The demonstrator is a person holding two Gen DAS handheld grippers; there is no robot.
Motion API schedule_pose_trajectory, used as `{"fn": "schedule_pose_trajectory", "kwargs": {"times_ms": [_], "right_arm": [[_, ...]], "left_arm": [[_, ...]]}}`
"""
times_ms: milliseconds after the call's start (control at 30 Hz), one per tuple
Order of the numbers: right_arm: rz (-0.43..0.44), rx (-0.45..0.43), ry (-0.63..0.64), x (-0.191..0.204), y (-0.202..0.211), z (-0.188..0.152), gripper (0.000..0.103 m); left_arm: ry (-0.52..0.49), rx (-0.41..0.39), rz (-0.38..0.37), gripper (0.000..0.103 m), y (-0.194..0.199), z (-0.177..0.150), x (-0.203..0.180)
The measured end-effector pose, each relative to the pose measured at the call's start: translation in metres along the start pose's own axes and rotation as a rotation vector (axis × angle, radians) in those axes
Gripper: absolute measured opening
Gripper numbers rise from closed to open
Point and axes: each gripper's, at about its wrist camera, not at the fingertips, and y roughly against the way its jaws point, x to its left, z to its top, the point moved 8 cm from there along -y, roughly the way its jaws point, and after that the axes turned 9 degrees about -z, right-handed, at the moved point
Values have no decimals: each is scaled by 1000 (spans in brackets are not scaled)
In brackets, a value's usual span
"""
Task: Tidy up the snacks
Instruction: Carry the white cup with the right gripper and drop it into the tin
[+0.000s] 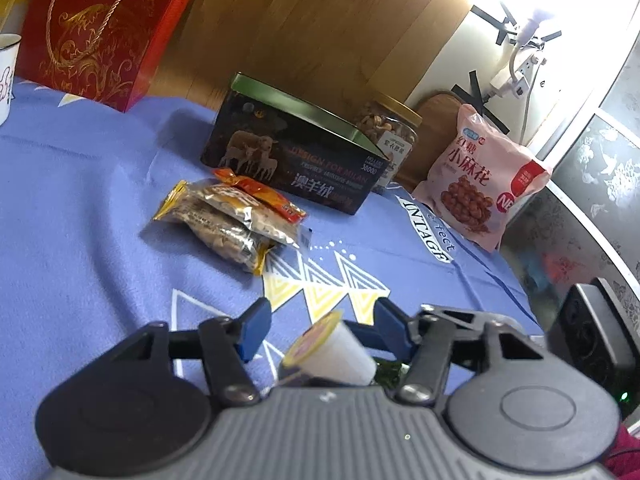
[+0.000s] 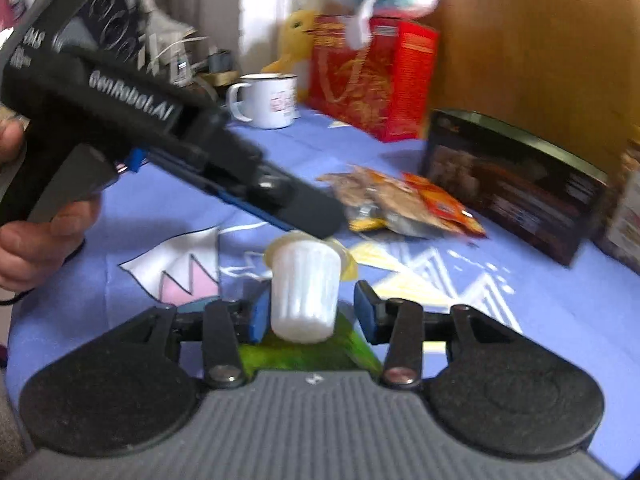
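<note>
Both the left tool (image 1: 320,322) and right tool (image 2: 310,312) gape wide around a white jelly cup (image 2: 304,292), unclamped.

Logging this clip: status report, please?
Left gripper open, right gripper open. Jelly cup on its side between both, ungripped. Snack packets and sheep-print tin ahead.

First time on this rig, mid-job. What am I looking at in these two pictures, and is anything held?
No robot arm: a person holds two handheld grippers, each with a camera looking along its jaws. One picture is from the left gripper, the other from the right gripper. On the blue cloth lie snack packets, a dark tin, a jar, a pink bag, a red bag and a mug. A white cup lies between both pairs of jaws; both look open, so nothing seems gripped.
</note>
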Motion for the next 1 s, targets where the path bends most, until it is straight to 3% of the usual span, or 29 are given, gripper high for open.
{"fn": "schedule_pose_trajectory", "kwargs": {"times_ms": [300, 367, 400, 567, 800, 1000], "right_arm": [[-23, -2, -52, -7, 17, -12, 47], [-19, 4, -56, -6, 15, -12, 46], [-12, 8, -55, -5, 14, -11, 34], [-12, 3, -53, -5, 16, -7, 32], [-93, -126, -82, -37, 12, 42, 32], [-242, -210, -89, -90, -20, 96, 32]], "left_arm": [[-40, 44, -40, 53, -10, -8, -10], [-33, 66, -37, 43, -16, -12, -7], [-29, 78, -30, 43, -19, -15, -5], [6, 54, -61, 39, -15, -8, -1], [-89, -62, -53, 38, -23, 66, -24], [-156, -143, -20, 39, -69, 149, -22]]}}
